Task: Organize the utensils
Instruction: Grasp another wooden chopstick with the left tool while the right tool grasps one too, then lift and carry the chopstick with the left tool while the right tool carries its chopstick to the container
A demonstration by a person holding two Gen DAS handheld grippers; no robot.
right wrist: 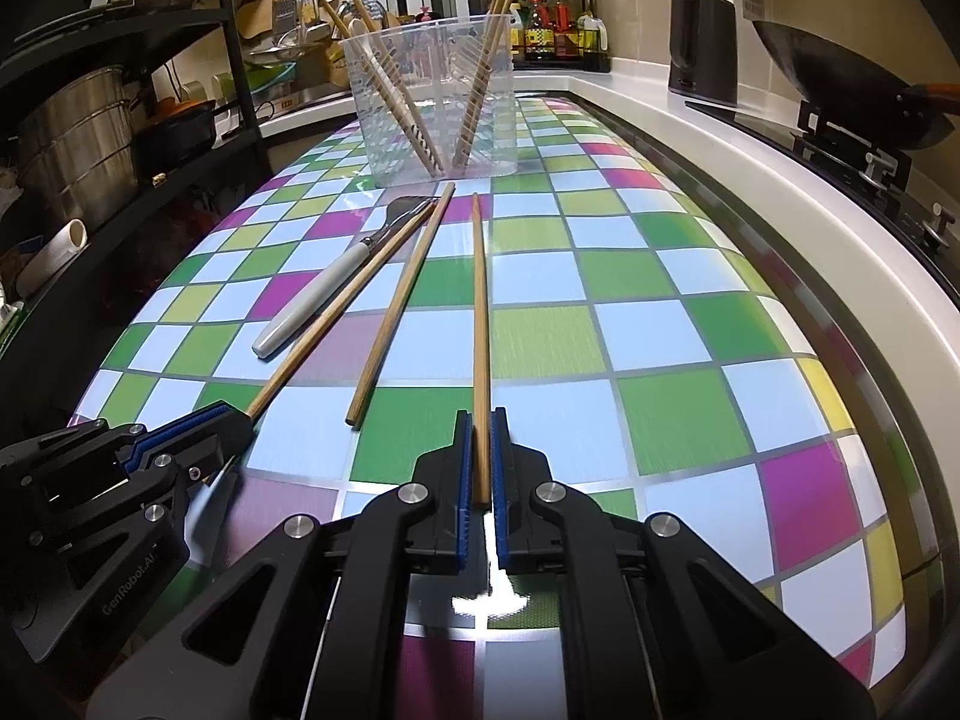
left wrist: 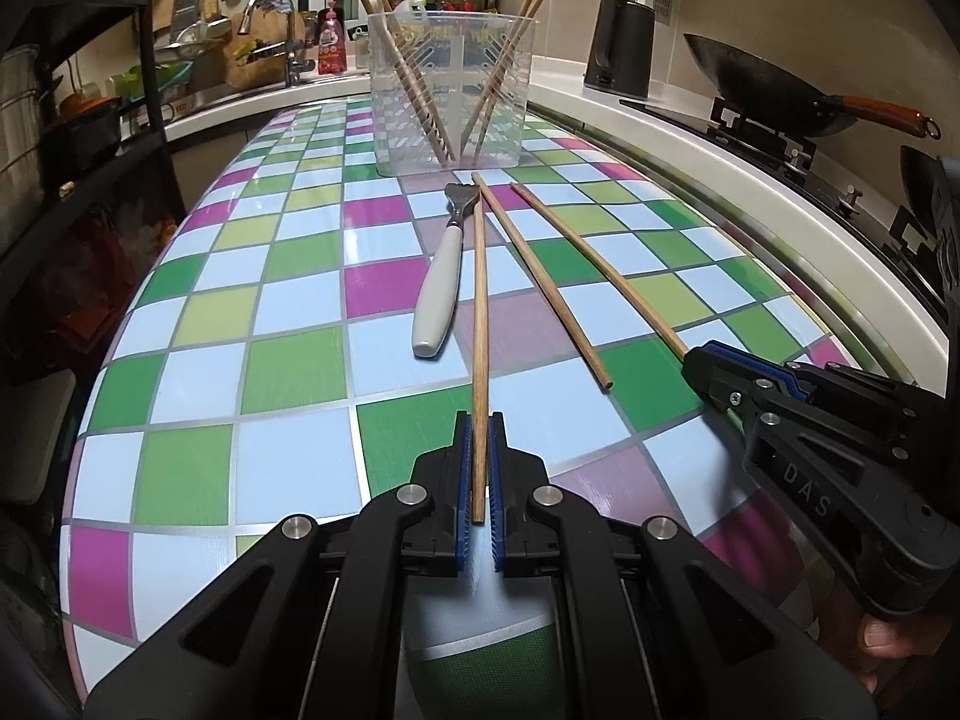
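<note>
Currently, each gripper is clamped on the near end of one chopstick. The left gripper (left wrist: pixel 478 420) has its blue pads (left wrist: pixel 461 468) closed on the left chopstick (left wrist: pixel 479 312), which runs straight ahead beside the fork (left wrist: pixel 441 282) with the pale handle. The right gripper (right wrist: pixel 478 420) is likewise closed on the right chopstick (right wrist: pixel 479 312), which also points toward the clear container (left wrist: pixel 451 90).

A third chopstick (left wrist: pixel 540 279) lies free on the checkered table (left wrist: pixel 288 372) between the two held ones. Its far end sits close to the fork head.

Both held sticks appear to rest along the table, or only just above it; which one cannot be told. Gripping at the near end leaves the long free end leading, which probably suits tipping each stick into the container. That container stands at the far end of the table and already holds several chopsticks (left wrist: pixel 420 90) leaning against its walls.
</note>
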